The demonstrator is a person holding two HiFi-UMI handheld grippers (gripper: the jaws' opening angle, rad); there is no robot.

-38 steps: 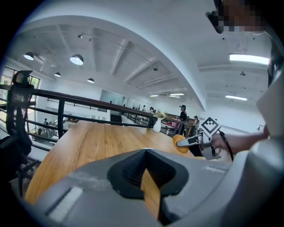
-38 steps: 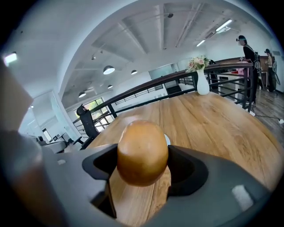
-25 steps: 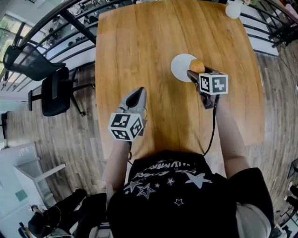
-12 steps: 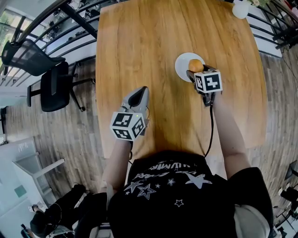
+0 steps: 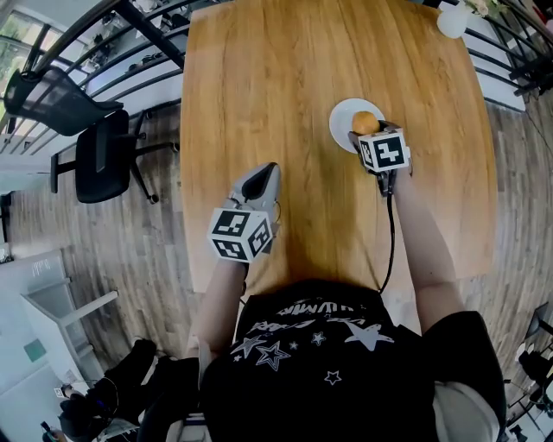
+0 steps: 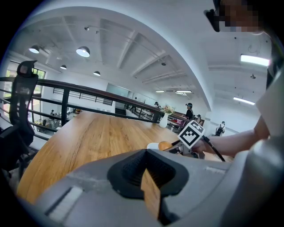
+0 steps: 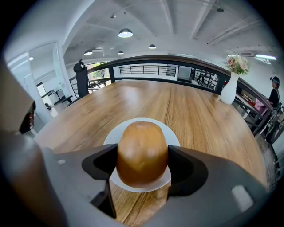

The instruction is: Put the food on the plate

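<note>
Lower centre of the head view: the left gripper (image 5: 269,167) hangs over the wooden table (image 5: 259,86), its 2 jaws drawn together to a thin slit with nothing between them. Further up and to the right, the right gripper (image 5: 364,131) has its jaws clamped on the 2 sides of a round brown bun (image 7: 142,150). The bun sits over the near part of the white plate (image 7: 155,122); whether it touches the plate cannot be told. A white vase (image 5: 454,19) stands at the upper right.

Left gripper (image 5: 263,175) jaws together; right gripper (image 5: 366,130) tilted down, clamped on bun (image 7: 142,153).
</note>
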